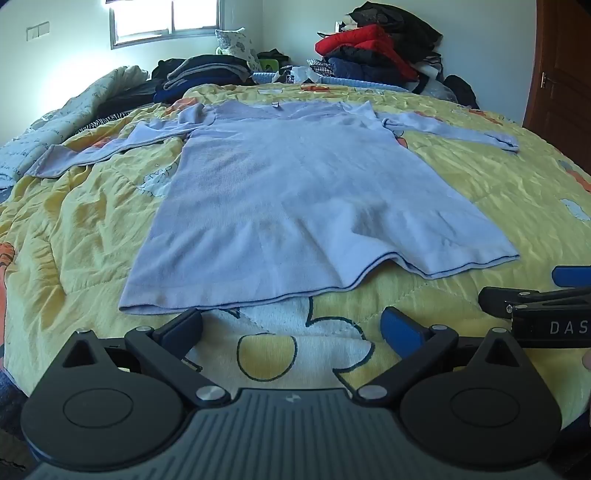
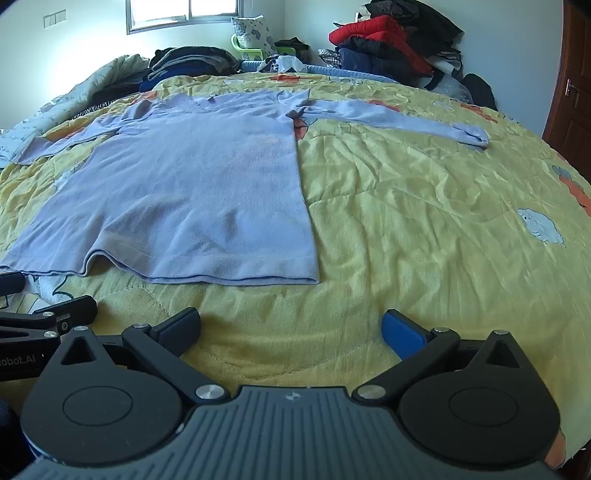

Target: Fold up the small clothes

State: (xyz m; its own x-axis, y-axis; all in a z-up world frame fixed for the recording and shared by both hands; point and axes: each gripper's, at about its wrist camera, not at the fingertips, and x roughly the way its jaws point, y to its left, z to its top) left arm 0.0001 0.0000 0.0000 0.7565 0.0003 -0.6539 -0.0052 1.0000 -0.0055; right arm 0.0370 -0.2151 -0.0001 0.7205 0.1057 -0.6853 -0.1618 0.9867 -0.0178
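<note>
A light purple long-sleeved top (image 1: pixel 295 192) lies flat on a yellow quilt (image 1: pixel 480 206) with cartoon pictures on it, its front side down or up I cannot tell, and both sleeves are spread out to the sides. The left gripper (image 1: pixel 293 326) has its jaws wide open and nothing is between them. The bottom edge of the top lies just ahead of these jaws, and the tip of the black finger on one side is very close to that edge, but it does not hold the cloth. Between the open jaws you see only the quilt, with a white and yellow cartoon shape on it. The right gripper (image 2: pixel 291 326) also has its jaws wide open and holds nothing. The top sits ahead of these jaws and off to their left, and its near corner is a little way in front of them. One long sleeve (image 2: pixel 391 120) lies far ahead of the right jaws. Far past both pairs of jaws, at the back of the bed, there is a pile of clothes (image 1: pixel 376 48) in red, black and dark blue, a second dark pile (image 1: pixel 207 72), and a window (image 1: pixel 166 18).
</note>
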